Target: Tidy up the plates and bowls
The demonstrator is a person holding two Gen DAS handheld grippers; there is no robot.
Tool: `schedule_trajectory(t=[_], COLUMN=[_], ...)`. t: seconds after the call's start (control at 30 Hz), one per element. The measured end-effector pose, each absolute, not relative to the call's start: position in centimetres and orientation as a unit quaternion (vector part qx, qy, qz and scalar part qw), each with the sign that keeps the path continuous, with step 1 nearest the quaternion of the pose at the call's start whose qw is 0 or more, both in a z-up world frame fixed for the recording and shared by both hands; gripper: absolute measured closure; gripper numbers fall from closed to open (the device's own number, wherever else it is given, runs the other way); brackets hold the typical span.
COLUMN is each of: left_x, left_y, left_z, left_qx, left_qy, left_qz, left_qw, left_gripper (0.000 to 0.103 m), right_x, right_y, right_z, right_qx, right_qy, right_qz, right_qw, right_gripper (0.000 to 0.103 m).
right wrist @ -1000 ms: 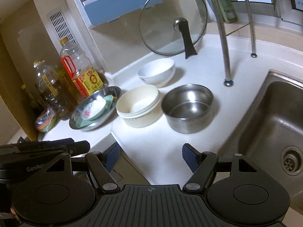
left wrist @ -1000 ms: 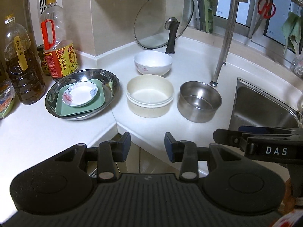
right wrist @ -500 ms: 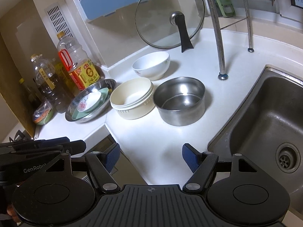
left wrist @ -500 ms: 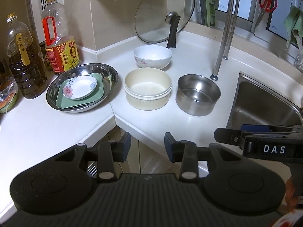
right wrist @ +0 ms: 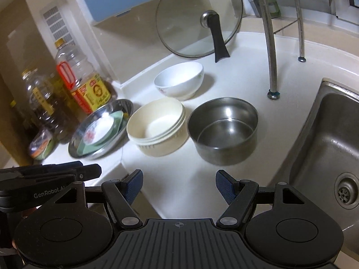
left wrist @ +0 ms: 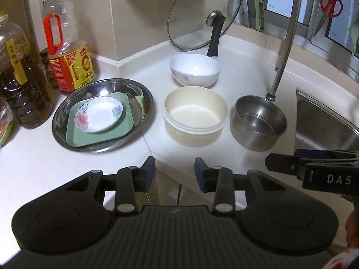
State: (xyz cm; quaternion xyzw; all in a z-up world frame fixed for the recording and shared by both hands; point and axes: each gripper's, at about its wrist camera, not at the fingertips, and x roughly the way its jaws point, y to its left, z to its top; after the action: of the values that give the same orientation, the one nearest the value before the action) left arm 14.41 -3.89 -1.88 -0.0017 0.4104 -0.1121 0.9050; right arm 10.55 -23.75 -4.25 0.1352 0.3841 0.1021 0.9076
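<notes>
On the white counter stand a white flowered bowl at the back, a stack of cream bowls in the middle and a steel bowl to its right. A steel dish on the left holds a green square plate with a small flowered saucer on it. The same pieces show in the right wrist view: white bowl, cream bowls, steel bowl, steel dish. My left gripper is open and empty at the counter's front edge. My right gripper is open and empty, short of the steel bowl.
A glass lid leans on the back wall. Oil bottles stand at the left. A steel rack leg stands behind the steel bowl. The sink is on the right.
Both grippers have moved forward towards the bowls, so the dishes look larger and nearer. Neither gripper's opening has changed and no dish has moved.
</notes>
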Motion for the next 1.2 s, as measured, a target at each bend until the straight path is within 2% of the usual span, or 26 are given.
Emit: schedule_trajectory(t=[0.37, 0.53, 0.87, 1.2], left_x=[18.4, 20.3, 23.8, 26.1], left_y=[-2.6, -2.4, -2.7, -3.0], left_z=[-3.5, -3.9, -4.9, -6.2], left_qx=[0.005, 0.008, -0.009, -0.024], left_qy=[0.415, 0.410, 0.410, 0.419], left_qz=[-0.139, -0.152, -0.182, -0.189], left_qw=[0.899, 0.899, 0.894, 0.888], left_gripper=[0.068, 0.070, 0.075, 0.080], right_x=[14.0, 15.4, 18.3, 20.5], right_y=[-21.7, -20.8, -20.0, -19.5], right_z=[-5.2, -5.6, -6.3, -7.4], right_qx=[0.151, 0.152, 0.182, 0.204], right_qy=[0.375, 0.371, 0.366, 0.364], right_qz=[0.095, 0.083, 0.051, 0.018], right_qw=[0.910, 0.912, 0.911, 0.908], right_gripper=[0.031, 0.038, 0.041, 0.052])
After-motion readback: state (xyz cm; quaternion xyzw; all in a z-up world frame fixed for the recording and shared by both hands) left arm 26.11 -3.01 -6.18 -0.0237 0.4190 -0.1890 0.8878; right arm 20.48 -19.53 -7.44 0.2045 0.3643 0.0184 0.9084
